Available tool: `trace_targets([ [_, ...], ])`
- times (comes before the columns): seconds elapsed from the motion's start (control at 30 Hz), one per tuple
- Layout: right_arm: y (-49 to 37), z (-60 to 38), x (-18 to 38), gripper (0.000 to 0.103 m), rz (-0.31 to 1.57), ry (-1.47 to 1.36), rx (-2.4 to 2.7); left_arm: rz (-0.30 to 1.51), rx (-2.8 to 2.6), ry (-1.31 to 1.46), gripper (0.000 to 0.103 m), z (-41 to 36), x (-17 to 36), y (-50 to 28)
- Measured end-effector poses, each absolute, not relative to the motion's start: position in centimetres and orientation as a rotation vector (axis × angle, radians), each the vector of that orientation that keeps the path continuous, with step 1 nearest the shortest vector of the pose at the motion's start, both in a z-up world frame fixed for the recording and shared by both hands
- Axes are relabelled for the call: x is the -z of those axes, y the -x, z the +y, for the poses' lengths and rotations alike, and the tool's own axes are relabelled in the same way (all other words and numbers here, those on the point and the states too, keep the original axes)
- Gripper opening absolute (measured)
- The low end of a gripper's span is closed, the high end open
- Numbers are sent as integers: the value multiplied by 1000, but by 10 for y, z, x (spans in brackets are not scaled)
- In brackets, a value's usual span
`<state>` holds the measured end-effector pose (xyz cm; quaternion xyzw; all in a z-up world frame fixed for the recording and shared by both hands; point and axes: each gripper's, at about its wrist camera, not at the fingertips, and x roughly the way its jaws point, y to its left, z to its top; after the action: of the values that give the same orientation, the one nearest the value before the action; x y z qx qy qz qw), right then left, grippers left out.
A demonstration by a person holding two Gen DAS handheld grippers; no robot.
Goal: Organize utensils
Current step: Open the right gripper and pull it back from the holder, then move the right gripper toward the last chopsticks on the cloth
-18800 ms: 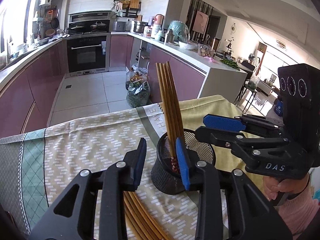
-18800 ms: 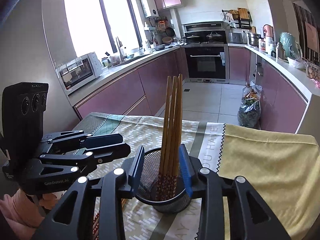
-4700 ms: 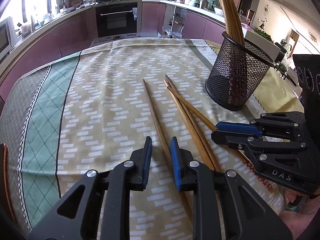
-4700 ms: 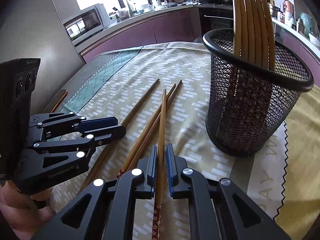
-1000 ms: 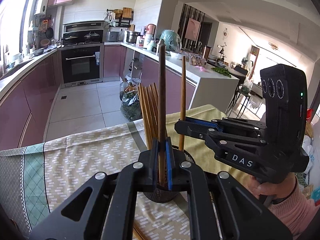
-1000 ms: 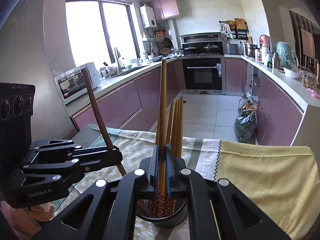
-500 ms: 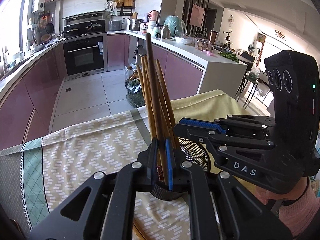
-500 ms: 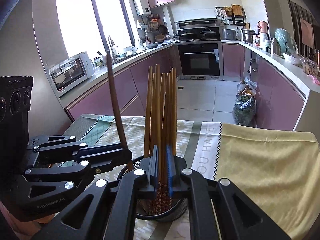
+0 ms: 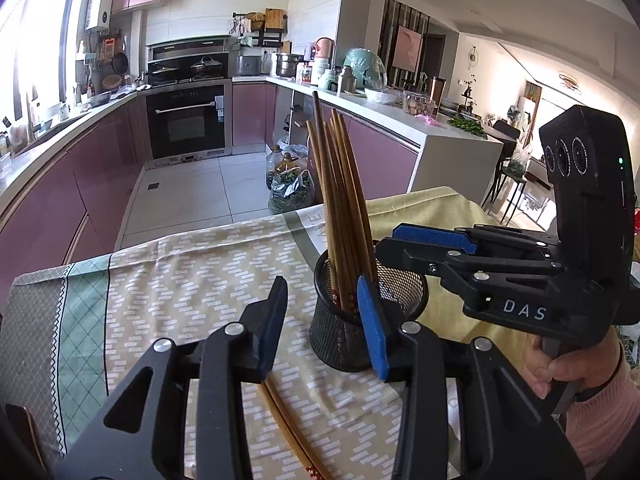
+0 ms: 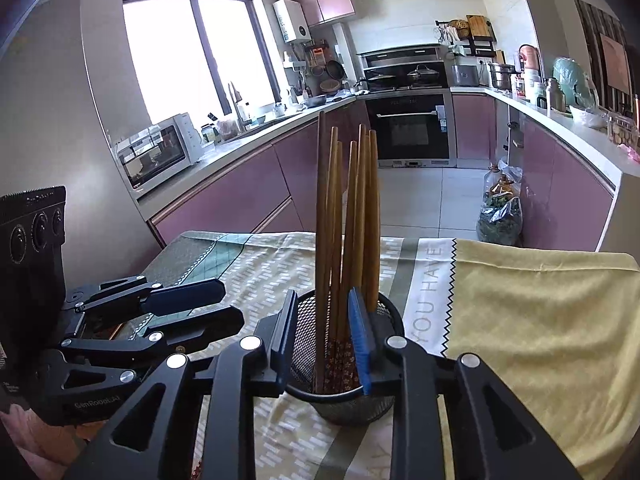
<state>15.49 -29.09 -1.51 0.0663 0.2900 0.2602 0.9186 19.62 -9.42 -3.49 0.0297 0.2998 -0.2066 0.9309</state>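
Note:
A black mesh cup [image 9: 340,340] stands on the tablecloth and holds several wooden chopsticks [image 9: 340,200] upright. The cup [image 10: 344,400] and its chopsticks [image 10: 352,220] also show in the right wrist view. My left gripper [image 9: 322,320] is open and empty, just left of and in front of the cup. My right gripper [image 10: 322,340] is open and empty, its fingers astride the cup's near rim. Two more chopsticks [image 9: 288,432] lie flat on the cloth under my left gripper. The right gripper [image 9: 460,248] shows at the cup's right in the left wrist view; the left gripper [image 10: 180,304] shows at the left in the right wrist view.
The patterned tablecloth [image 9: 180,280] covers the table; its yellow part [image 10: 540,320] lies to the right. The table's far edge drops to the kitchen floor [image 9: 192,196]. Purple cabinets and an oven [image 9: 186,124] stand behind.
Both grippers have opened and let go of their chopsticks, which now stand in the cup with the others. The left gripper has drawn back and slightly left.

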Motion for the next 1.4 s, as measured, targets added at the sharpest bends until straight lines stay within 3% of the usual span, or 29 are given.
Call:
trace_targets([
  [0.07, -145, -290, 13, 30, 580, -132, -549, 596, 411, -53, 41, -83, 35, -186],
  [0.2, -123, -283, 9, 37, 555, -124, -603, 570, 371, -27, 58, -61, 34, -169],
  [0.37, -106, -270, 19, 42, 581, -122, -656, 569, 303, -17, 65, -39, 42, -151],
  [0.43, -103, -265, 29, 45, 604, -123, -667, 566, 264, -19, 78, -31, 48, -144],
  [0.73, -104, -242, 76, 51, 738, -110, -673, 636, 159, -41, 92, -11, 85, -125],
  [0.83, -103, -237, 86, 58, 767, -104, -665, 667, 146, -39, 93, -6, 96, -121],
  [1.4, -95, -213, 106, 58, 818, -13, -628, 749, 104, -23, 93, -2, 117, -119],
])
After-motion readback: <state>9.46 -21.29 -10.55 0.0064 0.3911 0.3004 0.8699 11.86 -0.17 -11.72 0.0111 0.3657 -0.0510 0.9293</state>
